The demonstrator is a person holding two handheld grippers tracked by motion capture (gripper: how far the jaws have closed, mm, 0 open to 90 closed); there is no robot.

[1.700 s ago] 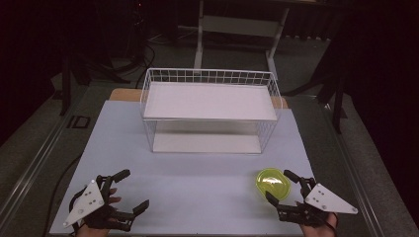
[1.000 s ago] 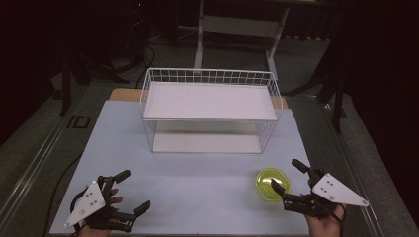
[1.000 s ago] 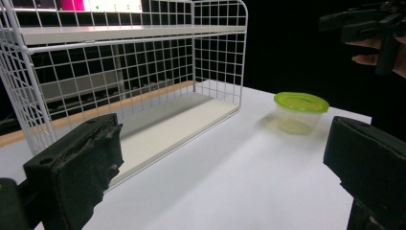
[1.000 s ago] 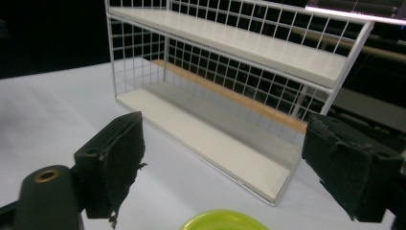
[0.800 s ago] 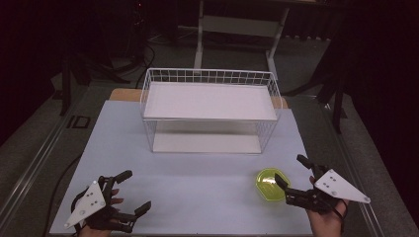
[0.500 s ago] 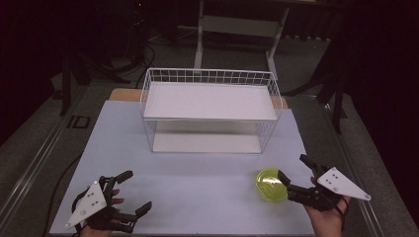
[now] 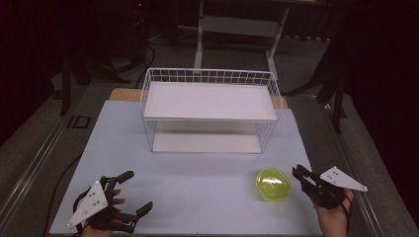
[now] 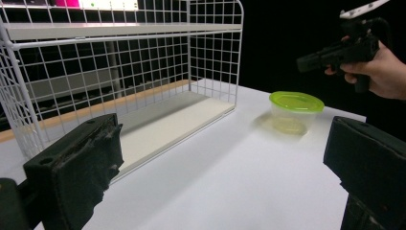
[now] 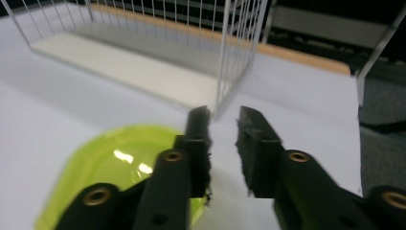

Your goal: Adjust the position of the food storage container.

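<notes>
A lime-green lidded container (image 7: pixel 273 184) (image 8: pixel 296 103) (image 9: pixel 119 163) sits on the white mat at the front right. My right gripper (image 7: pixel 298 173) (image 9: pixel 222 120) hovers just right of it, a little above the mat, and is not touching it. Its jaws are drawn almost together, with a narrow gap and nothing between them. In the left gripper view that right gripper (image 8: pixel 306 62) is held by a hand above and beyond the container. My left gripper (image 7: pixel 139 190) (image 8: pixel 222 143) rests at the front left of the mat, wide open and empty.
A white wire shelf rack (image 7: pixel 210 98) (image 8: pixel 143 62) (image 9: pixel 234 48) with two white boards stands at the back middle of the mat (image 7: pixel 197 173). Its near right corner is close ahead of the right gripper. Dark floor and stands surround the table.
My right gripper has moved right and forward, from behind the container to its right side, and its jaws have closed in. The left gripper and the container have stayed put.
</notes>
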